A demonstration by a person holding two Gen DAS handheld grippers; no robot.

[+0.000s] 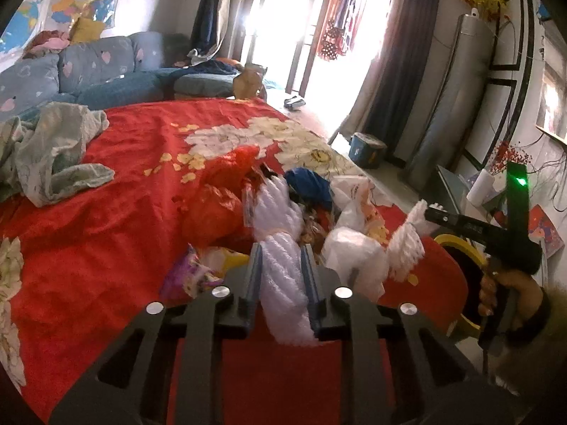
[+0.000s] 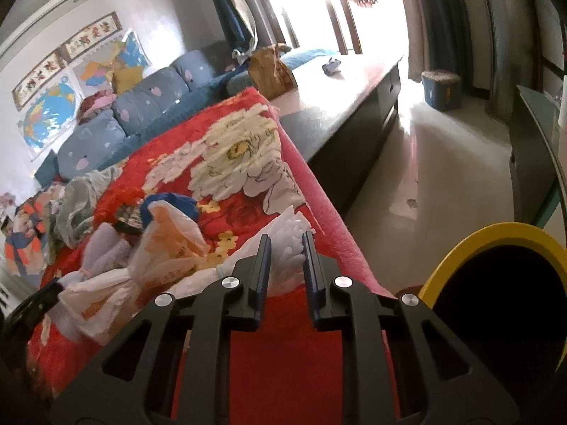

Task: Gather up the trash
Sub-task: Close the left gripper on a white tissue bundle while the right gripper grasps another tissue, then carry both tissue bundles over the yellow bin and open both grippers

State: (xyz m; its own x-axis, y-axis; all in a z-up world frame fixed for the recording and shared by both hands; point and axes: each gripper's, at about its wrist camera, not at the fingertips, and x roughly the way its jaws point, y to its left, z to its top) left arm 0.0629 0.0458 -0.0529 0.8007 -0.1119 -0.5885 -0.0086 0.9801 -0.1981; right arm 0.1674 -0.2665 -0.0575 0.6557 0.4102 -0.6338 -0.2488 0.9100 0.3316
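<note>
1. Left wrist view: left gripper (image 1: 281, 265) fingers were clamped on a white plastic wrap (image 1: 280, 233), its long axis running along them.
2. Right gripper (image 2: 286, 262) fingers were clamped on the white bag (image 2: 288, 228) at the bed (image 2: 248, 372) edge.
3. Yellow-rimmed bin (image 2: 496, 237) lay just right, nearer the right hand.

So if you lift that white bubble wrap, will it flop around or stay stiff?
Probably floppy: the white bubble wrap is twisted and bunched between the left tongs, its top fanning loosely. It likely weighs very little, being thin air-filled plastic. It may slip, since the film looks smooth, though the right tongs grip another bunched end of white plastic.
</note>
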